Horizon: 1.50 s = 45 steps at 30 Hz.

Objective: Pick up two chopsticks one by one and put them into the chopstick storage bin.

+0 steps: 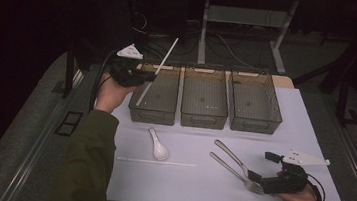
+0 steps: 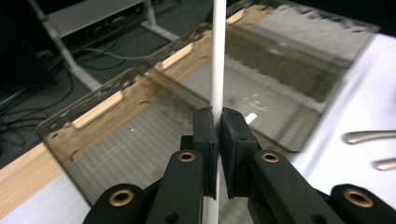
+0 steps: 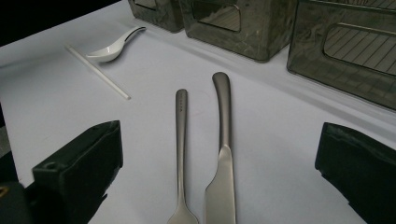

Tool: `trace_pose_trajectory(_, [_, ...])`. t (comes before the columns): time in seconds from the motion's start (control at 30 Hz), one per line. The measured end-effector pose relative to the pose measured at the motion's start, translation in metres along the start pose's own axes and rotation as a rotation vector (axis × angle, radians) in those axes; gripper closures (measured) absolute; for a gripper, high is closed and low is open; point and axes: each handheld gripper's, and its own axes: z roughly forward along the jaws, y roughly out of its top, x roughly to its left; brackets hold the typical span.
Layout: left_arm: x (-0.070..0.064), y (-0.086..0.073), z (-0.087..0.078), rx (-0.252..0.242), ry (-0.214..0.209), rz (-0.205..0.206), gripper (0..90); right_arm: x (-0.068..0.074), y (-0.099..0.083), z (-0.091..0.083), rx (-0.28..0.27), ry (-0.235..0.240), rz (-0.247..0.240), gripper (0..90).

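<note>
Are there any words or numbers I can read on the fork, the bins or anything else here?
No text here can be read.
Fork: tiny marks on the handle, too small to read.
Knife, spoon, bins: no writing visible.

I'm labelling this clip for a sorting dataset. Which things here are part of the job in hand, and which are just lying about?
In the job:
- white stick clamped in the left gripper, over the left bin
- fork and knife between the open right gripper jaws

Lying about:
- white spoon
- second white stick
- middle bin, right bin
</note>
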Motion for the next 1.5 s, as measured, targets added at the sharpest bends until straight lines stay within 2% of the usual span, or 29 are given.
trace_pose_trajectory(0.13, [0.015, -0.010, 0.017, 0.069, 0.034, -0.040, 84.1, 0.000, 0.000, 0.000, -0.002, 0.000, 0.000, 0.8])
trace_pose_trajectory(0.27, [0.025, -0.020, 0.028, 0.118, 0.050, -0.079, 84.1, 0.000, 0.000, 0.000, -0.002, 0.005, 0.000, 0.9])
trace_pose_trajectory(0.47, [0.030, -0.034, 0.040, 0.163, 0.067, -0.139, 84.1, 0.000, 0.000, -0.001, 0.001, 0.006, -0.003, 0.8])
trace_pose_trajectory(0.7, [0.027, -0.045, 0.060, 0.234, 0.075, -0.144, 83.8, 0.000, 0.000, -0.001, 0.001, 0.007, -0.003, 0.8])
trace_pose_trajectory(0.8, [0.026, -0.049, 0.064, 0.232, 0.081, -0.163, 83.7, 0.000, 0.000, -0.001, 0.001, 0.007, -0.005, 0.8])
trace_pose_trajectory(0.97, [0.026, -0.053, 0.070, 0.244, 0.089, -0.171, 83.0, 0.000, 0.000, -0.001, 0.003, 0.008, -0.004, 0.8])
trace_pose_trajectory(1.2, [0.024, -0.054, 0.074, 0.251, 0.097, -0.165, 82.0, 0.000, 0.000, -0.001, 0.002, 0.009, -0.006, 0.9])
trace_pose_trajectory(1.37, [0.022, -0.051, 0.074, 0.235, 0.116, -0.163, 67.9, 0.000, 0.000, 0.000, 0.001, 0.010, -0.006, 0.8])
trace_pose_trajectory(1.5, [0.018, -0.046, 0.068, 0.212, 0.089, -0.143, 59.0, 0.000, 0.000, -0.001, 0.001, 0.011, -0.007, 0.9])
